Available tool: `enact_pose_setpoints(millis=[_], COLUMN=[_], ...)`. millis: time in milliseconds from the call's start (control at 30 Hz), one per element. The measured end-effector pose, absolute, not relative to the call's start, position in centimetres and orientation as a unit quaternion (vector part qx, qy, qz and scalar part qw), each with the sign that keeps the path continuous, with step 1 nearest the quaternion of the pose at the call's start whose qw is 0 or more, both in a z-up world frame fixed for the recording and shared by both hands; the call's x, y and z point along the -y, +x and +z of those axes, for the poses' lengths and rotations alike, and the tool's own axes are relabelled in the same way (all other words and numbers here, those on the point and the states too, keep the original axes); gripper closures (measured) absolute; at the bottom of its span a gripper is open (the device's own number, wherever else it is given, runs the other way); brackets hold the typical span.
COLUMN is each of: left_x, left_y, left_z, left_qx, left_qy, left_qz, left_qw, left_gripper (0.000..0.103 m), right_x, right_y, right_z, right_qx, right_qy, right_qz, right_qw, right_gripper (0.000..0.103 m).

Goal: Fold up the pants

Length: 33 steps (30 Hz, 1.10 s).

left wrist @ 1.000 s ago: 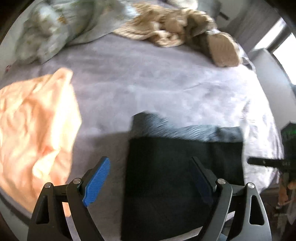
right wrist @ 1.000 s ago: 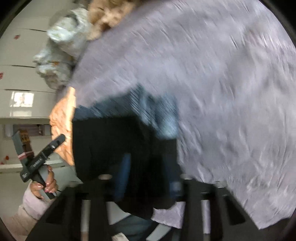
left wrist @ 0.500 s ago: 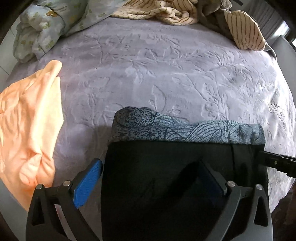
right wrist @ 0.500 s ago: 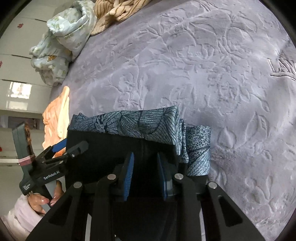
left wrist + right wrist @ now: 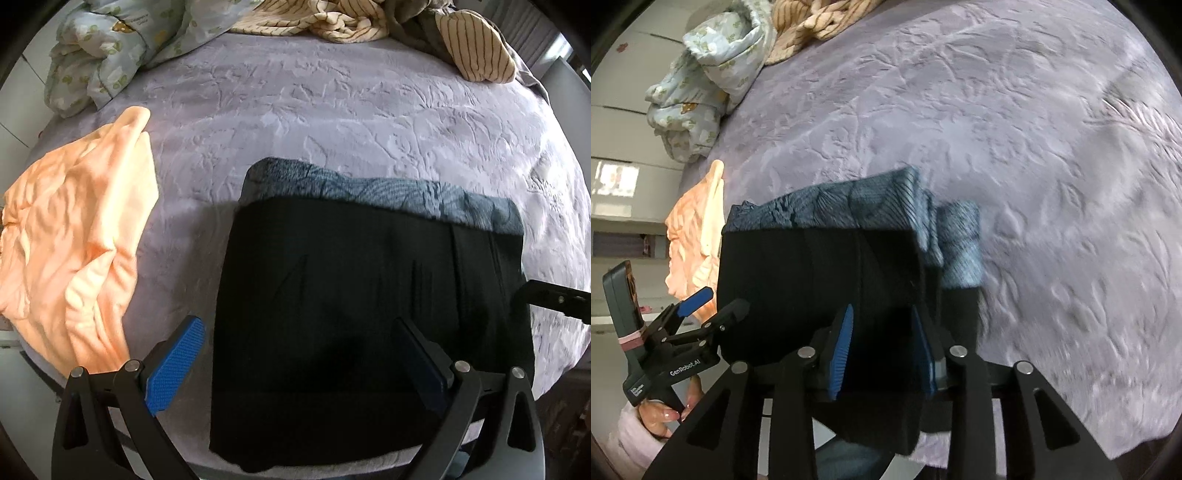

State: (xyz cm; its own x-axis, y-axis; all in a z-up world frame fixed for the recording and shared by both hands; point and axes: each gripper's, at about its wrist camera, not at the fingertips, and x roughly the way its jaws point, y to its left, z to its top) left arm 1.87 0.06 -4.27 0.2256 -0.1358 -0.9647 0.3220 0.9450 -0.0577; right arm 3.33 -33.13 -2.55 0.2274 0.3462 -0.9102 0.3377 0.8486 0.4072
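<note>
Folded black pants [image 5: 351, 314] lie flat near the front edge of a lilac embossed bedspread [image 5: 351, 122], stacked on a folded blue patterned garment [image 5: 388, 192] whose far strip shows just beyond them; the left gripper [image 5: 299, 354] hangs above the pants' near left corner with its jaws spread wide, having just been opening, one blue pad off the cloth's left edge and the other over the black fabric, nothing pinched between them; the right gripper [image 5: 882, 343] stands over the pants' near right part, its jaws partly apart and just opening, the dark cloth beneath and between the pads, though whether they press on it cannot be told; a crumpled peach garment [image 5: 74, 251] lies to the left of the left gripper, well apart from the pants; far ahead of both tools sit a pale printed quilt [image 5: 107, 55] and a striped cream garment [image 5: 351, 22]; a hand [image 5: 661, 413] grips the left tool's handle.
</note>
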Motion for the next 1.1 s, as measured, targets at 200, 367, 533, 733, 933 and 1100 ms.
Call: enact_pose_setpoints(millis=[200,367,533,733,933,1100], left_x=[-0.5,-0.4,-0.6,-0.7,-1.3,-1.6], left_y=[0.9,-0.1,-1.0,-1.9,-2.3,-2.3], left_z=[-3.9,-3.3,-2.6,-1.8,-1.4,-1.6], left_qx=[-0.613,-0.611,-0.606,-0.591,-0.586,-0.593], left_qy=[0.086,0.103,0.106,0.124,0.131,0.123], left_qz=[-0.141,-0.142,-0.146,-0.150,-0.138,-0.132], left_qw=[0.773,0.772,0.775,0.783,0.787,0.785], left_gripper=[0.001,0.001,0.001,0.001,0.001,0.001], right_x=[32.9,32.0,30.6,28.9,27.9,27.5], right_y=[0.8,-0.9,-1.5,-1.6,-1.7,-1.7], right_z=[-1.8,-1.2,0.5,1.8,1.7,1.6], right_qx=[-0.628,-0.633,-0.625,-0.605,-0.610,-0.620], right_qy=[0.268,0.260,0.223,0.182,0.185,0.196], right_qz=[-0.019,-0.035,-0.061,-0.093,-0.108,-0.114], right_qw=[0.730,0.728,0.746,0.770,0.763,0.751], right_gripper=[0.045,0.034,0.018,0.000,0.000,0.000])
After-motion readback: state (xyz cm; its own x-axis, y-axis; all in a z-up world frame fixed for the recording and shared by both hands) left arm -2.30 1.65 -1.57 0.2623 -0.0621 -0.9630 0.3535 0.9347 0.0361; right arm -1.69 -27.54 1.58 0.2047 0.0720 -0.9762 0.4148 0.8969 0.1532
